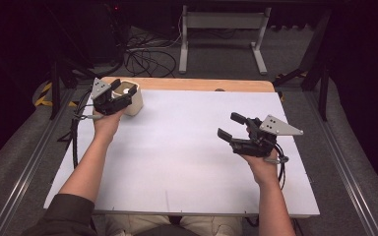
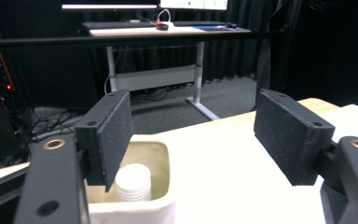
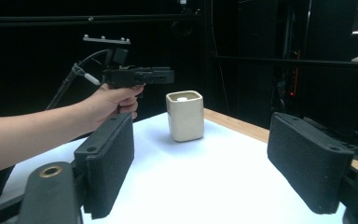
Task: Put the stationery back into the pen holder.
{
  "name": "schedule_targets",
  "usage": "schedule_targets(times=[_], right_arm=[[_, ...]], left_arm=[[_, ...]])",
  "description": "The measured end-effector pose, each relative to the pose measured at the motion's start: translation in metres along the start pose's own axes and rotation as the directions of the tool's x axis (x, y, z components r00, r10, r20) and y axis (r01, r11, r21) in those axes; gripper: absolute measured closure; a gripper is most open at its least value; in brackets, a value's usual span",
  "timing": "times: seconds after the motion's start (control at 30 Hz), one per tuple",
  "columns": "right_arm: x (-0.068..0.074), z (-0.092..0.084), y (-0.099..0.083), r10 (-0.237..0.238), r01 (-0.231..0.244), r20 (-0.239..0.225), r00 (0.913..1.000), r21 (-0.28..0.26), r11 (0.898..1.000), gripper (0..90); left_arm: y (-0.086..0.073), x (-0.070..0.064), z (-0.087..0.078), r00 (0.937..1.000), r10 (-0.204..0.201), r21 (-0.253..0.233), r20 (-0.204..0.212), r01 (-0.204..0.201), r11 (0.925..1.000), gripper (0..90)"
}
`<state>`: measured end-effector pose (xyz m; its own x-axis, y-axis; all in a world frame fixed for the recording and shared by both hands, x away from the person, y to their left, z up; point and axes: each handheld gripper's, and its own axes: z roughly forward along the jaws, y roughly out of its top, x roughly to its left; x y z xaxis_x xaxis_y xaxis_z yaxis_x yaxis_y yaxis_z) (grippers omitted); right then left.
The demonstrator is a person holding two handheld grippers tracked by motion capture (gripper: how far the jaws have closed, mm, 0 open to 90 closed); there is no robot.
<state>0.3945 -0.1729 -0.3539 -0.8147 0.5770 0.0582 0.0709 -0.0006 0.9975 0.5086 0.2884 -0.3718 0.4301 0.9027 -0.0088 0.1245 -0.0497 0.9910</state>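
Observation:
A cream, square-sided container (image 1: 135, 105) stands at the far left of the white table top (image 1: 177, 157). A white round object (image 2: 133, 182) sits inside it. My left gripper (image 1: 123, 88) hovers just above the container's rim, jaws open and empty; in the left gripper view the left gripper (image 2: 200, 133) has its left pad (image 2: 109, 135) over the container (image 2: 158, 158). My right gripper (image 1: 229, 125) is held above the right half of the table, open and empty, pointing left. In the right gripper view the right gripper (image 3: 200, 158) faces the container (image 3: 185, 115) and the left gripper (image 3: 140, 74) from a distance.
A wooden strip (image 1: 187, 83) runs along the table's far edge. Beyond it are a grey carpeted floor, loose cables (image 1: 147, 56) and the white legs of a desk (image 1: 221, 34). Metal rails (image 1: 344, 162) flank the table.

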Motion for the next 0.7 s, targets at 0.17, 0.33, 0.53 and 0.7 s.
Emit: schedule_targets(times=[0.17,0.33,0.53,0.7], right_arm=[[-0.001,-0.002,0.0,-0.002,0.002,0.006,1.0,-0.002,1.0,23.3],[-0.002,-0.004,0.0,-0.002,0.002,0.011,0.9999,-0.003,1.0,23.3],[-0.002,-0.005,0.0,0.0,0.0,0.014,0.9999,-0.006,1.0,23.2],[-0.002,-0.007,0.0,0.0,0.0,0.017,0.9998,-0.005,1.0,23.2]], left_arm=[[0.004,-0.007,-0.008,0.9996,0.005,-0.012,0.026,-0.004,0.9999,25.1],[0.006,-0.014,-0.017,0.9981,0.016,-0.019,0.059,-0.015,0.9997,23.1],[0.007,-0.019,-0.028,0.9968,0.017,-0.042,0.078,-0.014,0.999,22.3],[0.008,-0.022,-0.038,0.9957,0.017,-0.057,0.091,-0.012,0.9983,21.5]])
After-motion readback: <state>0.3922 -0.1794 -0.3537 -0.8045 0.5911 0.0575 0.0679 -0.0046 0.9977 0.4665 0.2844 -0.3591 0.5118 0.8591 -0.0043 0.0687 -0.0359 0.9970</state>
